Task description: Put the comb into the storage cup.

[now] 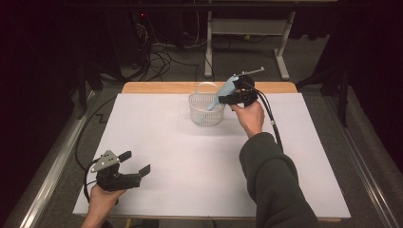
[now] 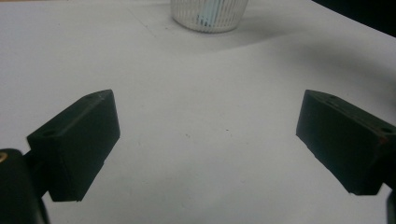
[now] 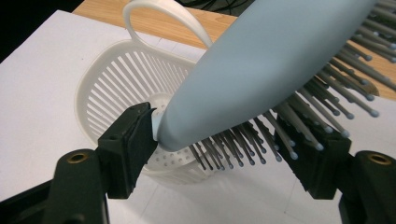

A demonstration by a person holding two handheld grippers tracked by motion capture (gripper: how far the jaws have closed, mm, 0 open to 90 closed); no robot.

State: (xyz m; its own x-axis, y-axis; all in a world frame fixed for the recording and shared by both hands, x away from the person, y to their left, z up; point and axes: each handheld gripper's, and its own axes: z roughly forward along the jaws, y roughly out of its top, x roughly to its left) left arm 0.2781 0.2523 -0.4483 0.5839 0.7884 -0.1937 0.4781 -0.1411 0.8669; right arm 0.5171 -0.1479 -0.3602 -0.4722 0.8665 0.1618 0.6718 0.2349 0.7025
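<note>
A light blue hairbrush slants down over a white slatted basket at the far middle of the table, handle end inside the basket. My right gripper has the brush between its jaws. In the right gripper view the smooth back of the hairbrush lies against one pad and the bristles reach the other, above the basket. My left gripper rests near the front left, open with nothing between its jaws. Its own view shows the left gripper over bare white surface, with the basket far ahead.
A white sheet covers the table, with a wooden strip showing at the far edge. The right gripper's cable trails toward the right. Beyond the table stand a desk frame and floor cables.
</note>
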